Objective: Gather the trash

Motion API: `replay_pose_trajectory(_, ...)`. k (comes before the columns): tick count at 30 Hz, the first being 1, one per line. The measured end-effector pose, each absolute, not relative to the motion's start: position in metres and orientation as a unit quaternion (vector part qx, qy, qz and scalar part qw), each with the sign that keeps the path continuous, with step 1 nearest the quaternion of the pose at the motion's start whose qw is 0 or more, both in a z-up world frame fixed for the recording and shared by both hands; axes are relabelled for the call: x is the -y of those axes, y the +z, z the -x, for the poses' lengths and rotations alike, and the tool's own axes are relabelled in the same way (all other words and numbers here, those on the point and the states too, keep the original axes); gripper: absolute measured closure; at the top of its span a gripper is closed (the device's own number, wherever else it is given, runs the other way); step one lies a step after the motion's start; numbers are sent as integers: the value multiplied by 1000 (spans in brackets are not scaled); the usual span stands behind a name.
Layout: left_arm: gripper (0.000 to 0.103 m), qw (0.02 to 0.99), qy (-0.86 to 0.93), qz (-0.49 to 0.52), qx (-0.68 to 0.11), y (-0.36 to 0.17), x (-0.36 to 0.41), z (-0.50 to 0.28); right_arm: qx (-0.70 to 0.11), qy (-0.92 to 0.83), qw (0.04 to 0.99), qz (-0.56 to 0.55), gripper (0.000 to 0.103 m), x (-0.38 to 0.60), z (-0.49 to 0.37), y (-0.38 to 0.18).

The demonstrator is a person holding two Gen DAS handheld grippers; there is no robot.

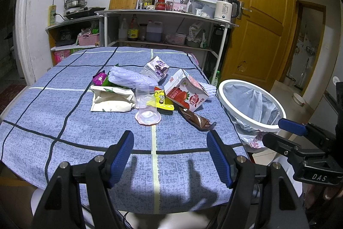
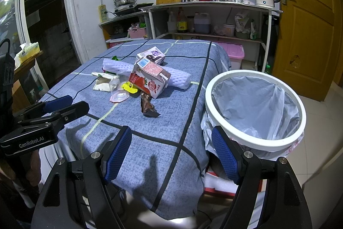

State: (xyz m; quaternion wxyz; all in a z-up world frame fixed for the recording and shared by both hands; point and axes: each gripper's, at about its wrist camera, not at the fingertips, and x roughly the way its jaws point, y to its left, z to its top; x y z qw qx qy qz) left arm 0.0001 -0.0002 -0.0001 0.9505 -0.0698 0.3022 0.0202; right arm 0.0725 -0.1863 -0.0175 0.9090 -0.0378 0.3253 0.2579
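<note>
A heap of trash lies mid-table on the blue checked cloth (image 1: 64,117): a red strawberry milk carton (image 1: 186,91), a purple carton (image 1: 156,68), a clear plastic cup (image 1: 148,108), a brown wrapper (image 1: 197,119), a yellow wrapper (image 1: 163,101), a white paper bag (image 1: 111,98) and white foam netting (image 1: 128,77). A white-rimmed bin with a plastic liner (image 2: 255,108) stands off the table's right edge. My left gripper (image 1: 170,141) is open and empty over the near table edge. My right gripper (image 2: 171,138) is open and empty, between table corner and bin.
Shelves with bottles, a kettle (image 1: 225,6), a cutting board and a pot stand behind the table. A wooden door (image 1: 263,14) is at the right. A pink storage box (image 2: 233,53) sits on the floor past the table. A red and white box lies under the bin.
</note>
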Motion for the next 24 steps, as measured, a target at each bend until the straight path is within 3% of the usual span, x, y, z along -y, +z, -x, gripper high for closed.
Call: replay_pose_trajectory(24, 31, 949, 18, 72, -305, -4, 4, 0, -325, 258, 909, 39, 26, 186, -72, -17)
